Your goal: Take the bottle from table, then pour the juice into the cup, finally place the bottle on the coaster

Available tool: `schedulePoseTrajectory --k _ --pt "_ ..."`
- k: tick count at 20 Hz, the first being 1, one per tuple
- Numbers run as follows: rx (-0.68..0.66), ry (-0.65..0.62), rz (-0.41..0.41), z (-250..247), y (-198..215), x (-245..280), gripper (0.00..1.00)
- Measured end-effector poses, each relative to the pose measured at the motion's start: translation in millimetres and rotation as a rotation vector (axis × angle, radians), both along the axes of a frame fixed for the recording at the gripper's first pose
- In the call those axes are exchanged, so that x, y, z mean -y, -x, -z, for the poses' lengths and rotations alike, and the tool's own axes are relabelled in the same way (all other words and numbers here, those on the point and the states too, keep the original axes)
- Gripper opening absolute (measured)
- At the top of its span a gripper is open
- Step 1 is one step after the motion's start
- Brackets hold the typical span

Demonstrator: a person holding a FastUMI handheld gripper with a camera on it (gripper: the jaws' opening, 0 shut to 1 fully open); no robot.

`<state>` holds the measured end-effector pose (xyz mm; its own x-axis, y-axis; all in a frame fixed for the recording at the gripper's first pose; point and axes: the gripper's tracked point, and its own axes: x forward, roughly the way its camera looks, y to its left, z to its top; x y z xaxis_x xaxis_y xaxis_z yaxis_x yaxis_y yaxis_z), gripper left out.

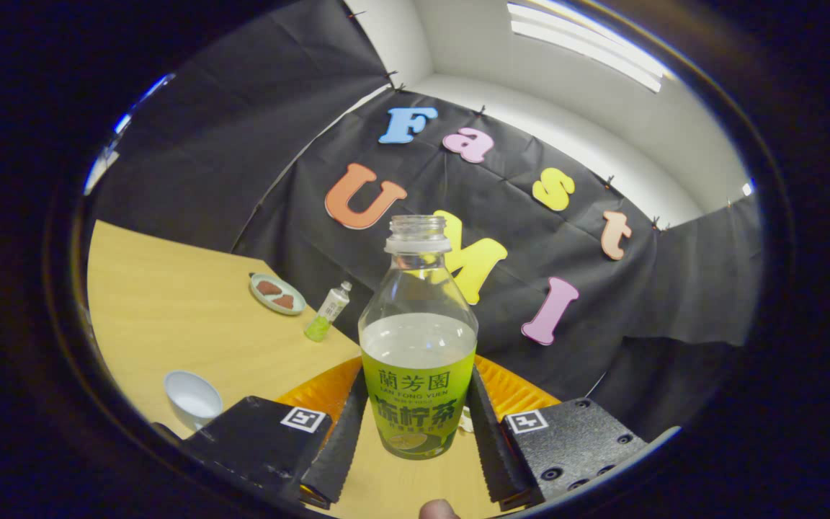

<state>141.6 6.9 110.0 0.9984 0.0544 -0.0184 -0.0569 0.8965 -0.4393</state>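
Note:
An uncapped clear bottle (417, 339) with a green label stands upright between my fingers, roughly half full of pale juice. My gripper (417, 382) is shut on it, one finger pressing each side of the label. Behind the bottle's lower half lies an orange ribbed coaster (321, 393), spreading out past both fingers. I cannot tell whether the bottle's base rests on a surface or hangs above it. A small white cup (192, 398) sits on the wooden table (170, 317), just left of my left finger.
Far back on the table are a pale plate (277, 294) with brown pieces and a small green-bottomed bottle (328, 311) beside it, near the black cloth wall. A person's fingertip (436, 510) shows below the bottle.

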Motion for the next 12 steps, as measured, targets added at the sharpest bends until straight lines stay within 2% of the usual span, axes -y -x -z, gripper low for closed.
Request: schedulePoseTrajectory --k 3,5,12 --pt "-0.009 -0.176 -0.039 -12 -8 2 0.76" --pt "-0.021 -0.244 -0.045 -18 -16 8 0.76" --pt "-0.035 -0.372 -0.09 -28 -45 12 0.76"
